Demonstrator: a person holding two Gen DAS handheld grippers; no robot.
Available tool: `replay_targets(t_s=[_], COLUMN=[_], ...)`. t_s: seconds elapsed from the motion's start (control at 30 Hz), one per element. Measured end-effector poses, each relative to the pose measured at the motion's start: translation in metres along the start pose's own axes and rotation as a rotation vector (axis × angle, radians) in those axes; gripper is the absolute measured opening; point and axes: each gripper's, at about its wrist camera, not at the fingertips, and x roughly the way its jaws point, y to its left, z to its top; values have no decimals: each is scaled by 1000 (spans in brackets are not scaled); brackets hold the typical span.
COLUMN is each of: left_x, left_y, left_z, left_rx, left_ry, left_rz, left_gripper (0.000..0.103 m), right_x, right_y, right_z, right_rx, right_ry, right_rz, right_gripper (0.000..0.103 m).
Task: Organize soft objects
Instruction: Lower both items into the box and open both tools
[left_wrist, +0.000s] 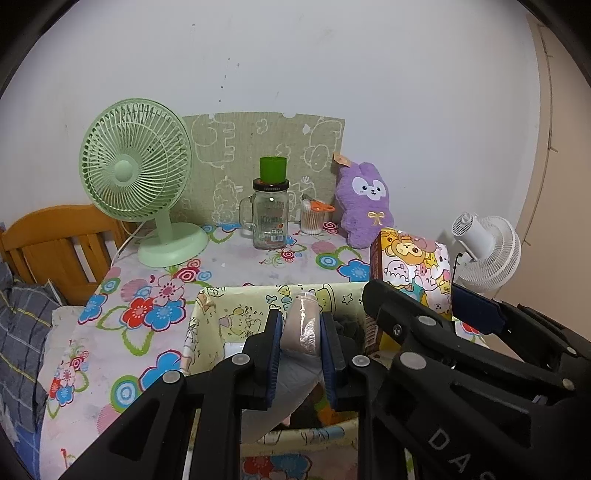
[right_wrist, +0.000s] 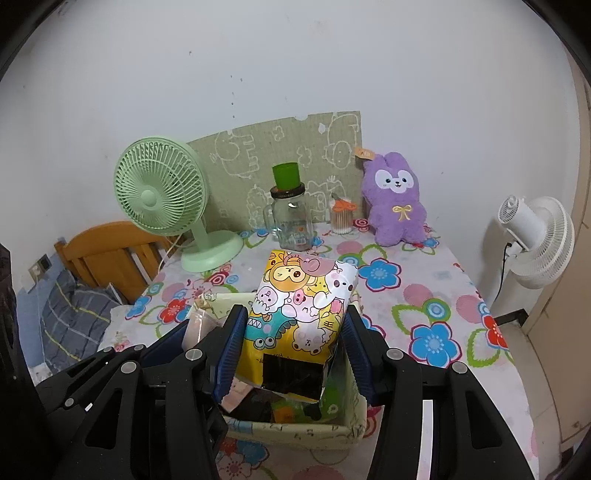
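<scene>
Left wrist view: left gripper (left_wrist: 300, 341) is closed down on a beige wrapped roll (left_wrist: 303, 321), both blue pads touching its sides, roll upright over the fabric bin (left_wrist: 207, 314). Only this view shows the roll clearly; in the right wrist view it is just a pale sliver behind the left gripper's (right_wrist: 201, 334) fingers. What lies in the bin under the roll is hard to read: white cloth, dark items, nothing identifiable.

Right wrist view: right gripper (right_wrist: 295, 350) is clamped on a cartoon-print packet (right_wrist: 301, 306), jaws fairly wide, pads pressed to both its edges. Packet stands tilted back, its lower end inside the bin (right_wrist: 295, 432) at the right side. The left wrist view shows the same packet (left_wrist: 413, 273) side-on beyond the right gripper (left_wrist: 424, 306), whose far finger is mostly hidden behind the packet. A black patch on the packet's lower front is unreadable.

Background, left to right: wooden chair (right_wrist: 107, 254), green fan (right_wrist: 162, 195), glass jar (right_wrist: 291, 221) with a green cup (right_wrist: 286, 176) on its lid, cotton swab tub (right_wrist: 341, 218), purple plush bunny (right_wrist: 395, 199) leaning against the wall on the floral tablecloth (right_wrist: 424, 295), well apart from the bin. White fan (right_wrist: 535, 240) stands off the table at right; in the left wrist view it is partly cut off by the right gripper's arm.
</scene>
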Motion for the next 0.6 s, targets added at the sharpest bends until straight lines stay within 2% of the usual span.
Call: replay_targets(t_s=[0.47,0.6], left_x=[41,50], left_y=[16,19], left_z=[-1,-3], left_rx=[-44,-53], left_ry=[26,25], left_rz=[10,26], left_gripper=[20,31], right_x=[48,59], right_y=[0,0], right_z=[1,0], right_rx=[-19,-23], right_ry=[55,67], right_rz=[32,38], right_gripper=[56,56])
